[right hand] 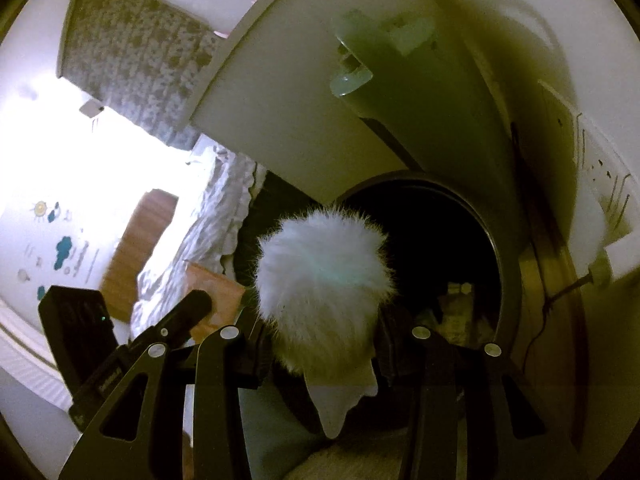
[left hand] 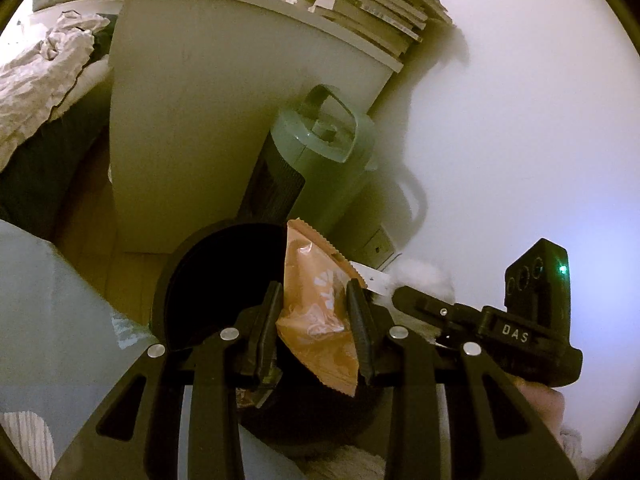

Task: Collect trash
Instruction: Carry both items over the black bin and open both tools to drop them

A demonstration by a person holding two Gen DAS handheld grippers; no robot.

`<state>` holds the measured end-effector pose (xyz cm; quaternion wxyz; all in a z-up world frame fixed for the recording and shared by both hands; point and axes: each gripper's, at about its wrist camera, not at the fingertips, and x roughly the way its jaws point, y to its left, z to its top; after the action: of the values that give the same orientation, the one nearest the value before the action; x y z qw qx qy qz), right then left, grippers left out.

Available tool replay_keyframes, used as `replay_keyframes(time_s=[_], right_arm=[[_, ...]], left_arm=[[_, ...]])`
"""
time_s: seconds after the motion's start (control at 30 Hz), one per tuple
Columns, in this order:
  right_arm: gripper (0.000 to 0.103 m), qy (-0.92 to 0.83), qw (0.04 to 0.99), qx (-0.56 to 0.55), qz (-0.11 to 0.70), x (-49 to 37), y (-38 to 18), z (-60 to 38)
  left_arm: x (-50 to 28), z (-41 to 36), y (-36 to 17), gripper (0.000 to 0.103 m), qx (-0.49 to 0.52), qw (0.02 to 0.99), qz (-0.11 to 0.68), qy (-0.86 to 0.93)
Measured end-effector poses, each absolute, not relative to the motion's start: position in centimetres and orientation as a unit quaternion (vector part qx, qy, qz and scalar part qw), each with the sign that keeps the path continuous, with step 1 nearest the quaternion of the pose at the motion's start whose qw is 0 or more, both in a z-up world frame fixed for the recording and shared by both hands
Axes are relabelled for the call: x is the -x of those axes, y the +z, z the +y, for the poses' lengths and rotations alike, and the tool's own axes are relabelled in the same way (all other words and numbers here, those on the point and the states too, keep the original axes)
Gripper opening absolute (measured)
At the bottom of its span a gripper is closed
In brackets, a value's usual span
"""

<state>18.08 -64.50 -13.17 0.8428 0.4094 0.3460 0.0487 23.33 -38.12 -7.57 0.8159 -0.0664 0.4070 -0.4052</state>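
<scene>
Left wrist: orange wrapper [left hand: 316,312] being clamped by left gripper [left hand: 314,304] over black bin [left hand: 192,272]; right gripper [right hand: 320,344] is gripping white fluffy item [right hand: 324,276]. Nxt, judged: jaws to be opened.

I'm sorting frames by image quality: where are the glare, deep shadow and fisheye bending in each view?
Left wrist view: dim yellowish cast, the black bin interior is pure shadow, the cabinet edges bow; the orange wrapper stays readable. Right wrist view: window glare washes out the left side, the bin mouth is near black, and the white fluffy item looks soft.
</scene>
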Motion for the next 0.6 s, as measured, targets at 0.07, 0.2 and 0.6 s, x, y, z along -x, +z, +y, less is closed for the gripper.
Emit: replay_keyframes(time_s=[0.07, 0.2, 0.6], right_arm=[[0.041, 0.050, 0.842, -0.410, 0.347, -18.2, -13.3, -64.4], [0.044, 0.054, 0.840, -0.411, 0.350, -18.6, -13.4, -64.2], [0.067, 0.047, 0.839, -0.422, 0.341, -18.5, -12.4, -64.5]], left_arm=[[-23.5, -38.2, -7.7, 0.034, 0.066, 0.816, 0.409, -0.404], [-23.8, -38.4, -7.9, 0.037, 0.063, 0.816, 0.413, -0.399], [-23.0, -36.8, -5.5, 0.089, 0.063, 0.839, 0.380, -0.383]])
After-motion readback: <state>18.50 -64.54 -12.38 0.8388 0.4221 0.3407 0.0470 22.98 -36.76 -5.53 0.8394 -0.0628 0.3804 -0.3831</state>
